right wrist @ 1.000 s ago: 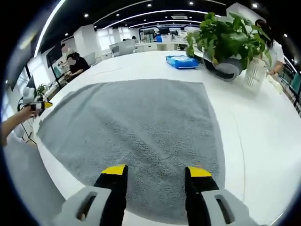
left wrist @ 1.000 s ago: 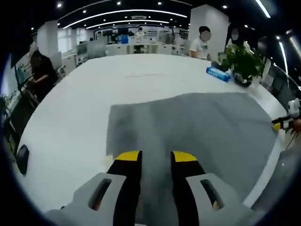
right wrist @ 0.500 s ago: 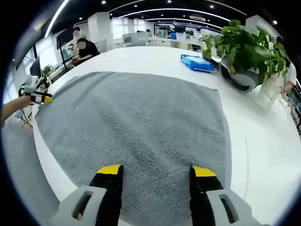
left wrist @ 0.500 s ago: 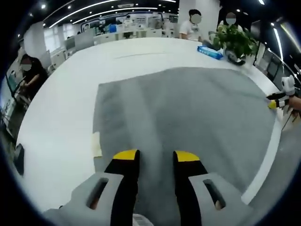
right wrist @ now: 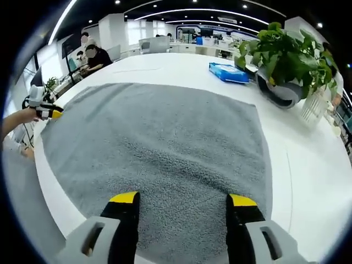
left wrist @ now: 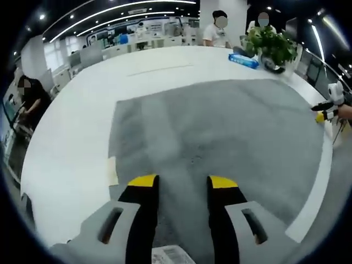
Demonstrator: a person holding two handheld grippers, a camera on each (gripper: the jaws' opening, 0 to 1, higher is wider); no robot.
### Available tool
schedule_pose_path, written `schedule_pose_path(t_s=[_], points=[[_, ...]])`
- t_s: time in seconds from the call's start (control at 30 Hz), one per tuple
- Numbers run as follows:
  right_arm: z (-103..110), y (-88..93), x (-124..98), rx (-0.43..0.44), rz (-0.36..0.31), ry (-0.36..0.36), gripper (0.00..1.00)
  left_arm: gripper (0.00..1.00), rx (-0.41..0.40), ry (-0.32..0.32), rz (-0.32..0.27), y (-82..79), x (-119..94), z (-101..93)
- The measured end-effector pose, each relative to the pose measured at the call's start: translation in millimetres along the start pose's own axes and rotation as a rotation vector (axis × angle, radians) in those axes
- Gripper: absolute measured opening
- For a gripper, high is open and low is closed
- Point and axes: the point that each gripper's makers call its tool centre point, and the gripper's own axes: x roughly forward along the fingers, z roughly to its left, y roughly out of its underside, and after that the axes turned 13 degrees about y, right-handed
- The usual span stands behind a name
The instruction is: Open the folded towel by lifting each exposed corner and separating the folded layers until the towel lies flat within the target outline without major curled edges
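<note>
Both grippers, left gripper (left wrist: pixel 179 181) and right gripper (right wrist: pixel 184 198), I hold open, empty, over the flat grey towel (right wrist: pixel 159 143) (white table (left wrist: pixel 71 148) beneath).

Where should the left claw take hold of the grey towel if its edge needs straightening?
Probably at the near left corner of the grey towel, by the tan patch on the white table. Come low from the table side: the towel lies flat, so only its thin edge offers a pinch for the open left claw.

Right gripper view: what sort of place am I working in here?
Most likely an open-plan office: a large white table bearing the grey towel, a potted plant, rows of desks behind with a seated person, and ceiling strip lights.
</note>
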Motion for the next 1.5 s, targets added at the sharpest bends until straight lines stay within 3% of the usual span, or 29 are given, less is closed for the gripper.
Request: schedule_pose_path(t_s=[0.17,0.53,0.87,0.97,1.07,1.2,1.27,1.5], points=[[1,-7.0,6,0.007,-0.002,0.005,0.64,0.35,0.005,0.005,0.016,-13.2,11,11.8],[-1,-25.1,21,0.014,-0.012,0.009,0.64,0.35,0.012,0.006,-0.013,-34.8,29,27.0],[-2,-30.4,25,0.027,-0.028,0.015,0.64,0.34,-0.027,-0.013,-0.026,-39.3,33,31.8],[0,-35.9,23,0.080,-0.071,-0.011,0.70,0.33,-0.052,-0.017,-0.013,-38.8,31,29.5],[-2,-46.8,13,0.107,-0.124,-0.009,0.73,0.32,-0.035,-0.026,-0.064,-47.0,19,23.2],[-3,-60.0,-2,0.070,-0.172,0.011,0.73,0.36,-0.104,-0.020,-0.212,-67.5,-2,11.3],[-2,-71.9,-16,0.097,-0.222,0.009,0.73,0.41,-0.105,-0.030,-0.287,-79.3,-20,0.8],[7,-106.3,-54,0.173,-0.393,-0.007,0.79,0.56,-0.051,-0.024,-0.419,-91.0,-64,-36.4]])
